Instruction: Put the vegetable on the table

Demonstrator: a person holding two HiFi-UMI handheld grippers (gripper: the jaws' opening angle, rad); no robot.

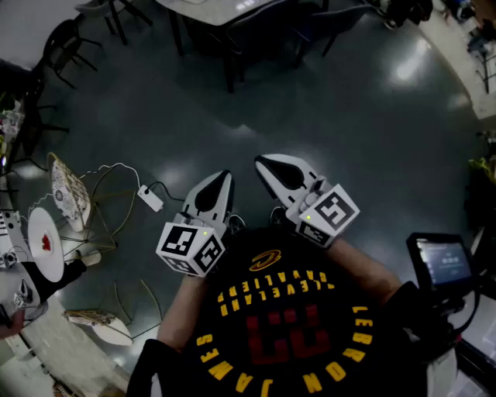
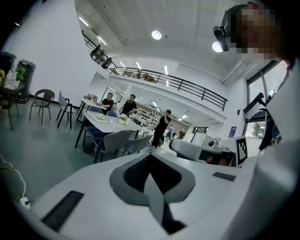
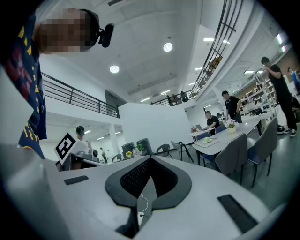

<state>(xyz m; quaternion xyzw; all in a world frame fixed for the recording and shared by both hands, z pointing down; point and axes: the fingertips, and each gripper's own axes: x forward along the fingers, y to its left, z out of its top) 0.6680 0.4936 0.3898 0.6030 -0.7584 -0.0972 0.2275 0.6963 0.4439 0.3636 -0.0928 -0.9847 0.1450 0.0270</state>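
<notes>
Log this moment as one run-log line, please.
white left claw: shut, empty | white right claw: shut, empty | place: side by side over glossy dark grey floor

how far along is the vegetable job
Nothing looks done. The left gripper and right gripper are both shut and empty, held near the person's chest. No vegetable can be made out. Left to do: find it, grasp it, carry it to a table.

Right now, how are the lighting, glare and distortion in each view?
Head view: dim, the dark floor carrying pale glare patches, edges bent by the wide lens. Left gripper view: bright hall, ceiling light blown out, left tool soft up close. Right gripper view: bright too, railing curving.
</notes>
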